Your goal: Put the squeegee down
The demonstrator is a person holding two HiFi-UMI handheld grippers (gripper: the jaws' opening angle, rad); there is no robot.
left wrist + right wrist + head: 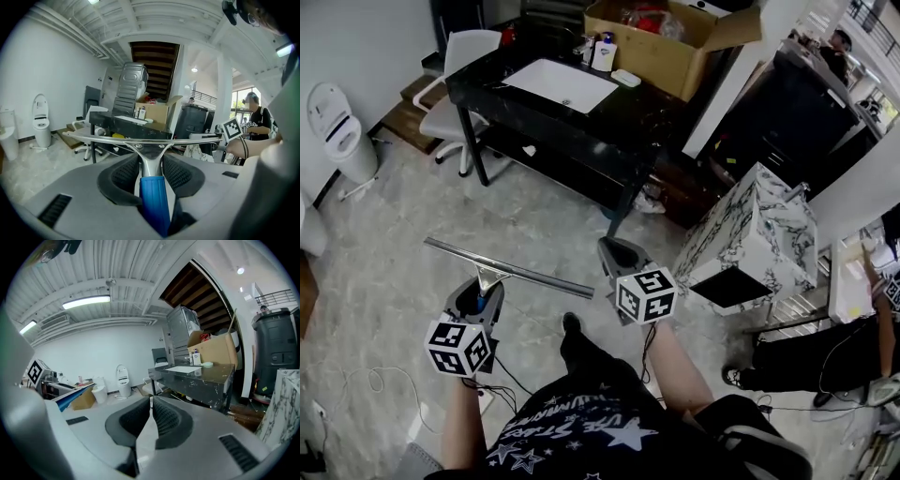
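Observation:
The squeegee (508,268) has a long metal blade and a blue handle (153,199). My left gripper (485,291) is shut on that handle, and the blade (140,139) runs crosswise in front of its jaws in the left gripper view. It hangs over the grey floor, short of the black counter (492,67). My right gripper (615,249) is level with it on the right, apart from the squeegee. In the right gripper view the right gripper (151,414) has its pads pressed together with nothing between them.
The counter holds a white sink (562,85) and a cardboard box (661,52). A white chair (453,94) stands at its left, a toilet (339,131) further left. A marbled cabinet (750,234) stands at the right. Cables (370,384) lie on the floor.

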